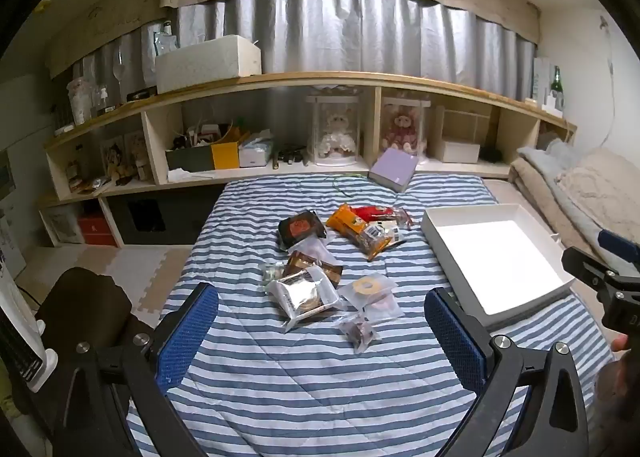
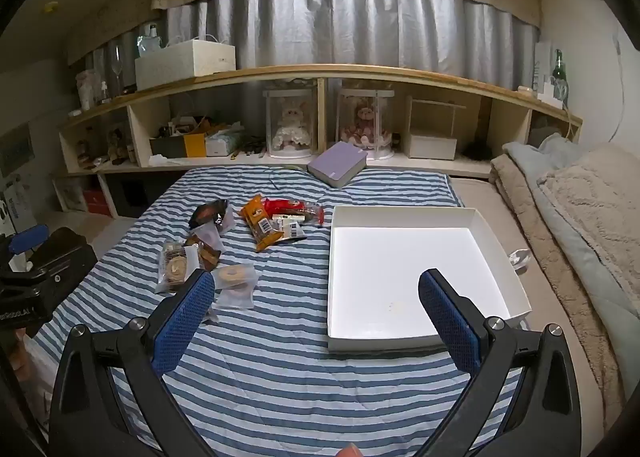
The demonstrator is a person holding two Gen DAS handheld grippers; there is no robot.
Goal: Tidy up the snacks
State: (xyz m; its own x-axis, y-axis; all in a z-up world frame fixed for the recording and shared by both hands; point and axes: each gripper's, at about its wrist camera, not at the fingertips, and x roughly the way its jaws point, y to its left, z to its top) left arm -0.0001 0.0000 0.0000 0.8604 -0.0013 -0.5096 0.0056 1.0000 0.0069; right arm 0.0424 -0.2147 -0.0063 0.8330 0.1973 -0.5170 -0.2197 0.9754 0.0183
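Observation:
Several snack packets lie scattered on a blue-and-white striped blanket (image 1: 304, 377): a silver packet (image 1: 300, 295), a clear bag with a ring biscuit (image 1: 366, 288), a dark packet (image 1: 300, 227), an orange packet (image 1: 360, 231) and a red one (image 1: 374, 211). An empty white box (image 1: 496, 257) sits to their right; it also shows in the right wrist view (image 2: 412, 277). My left gripper (image 1: 322, 333) is open above the blanket, just short of the packets. My right gripper (image 2: 316, 321) is open, hovering at the box's near left corner.
A lilac box (image 1: 394, 175) lies at the blanket's far edge. Wooden shelves (image 1: 280, 77) with dolls and boxes run along the back. Folded beige and grey bedding (image 2: 580, 217) lies to the right. A dark chair (image 1: 86, 309) and foam mats are on the left.

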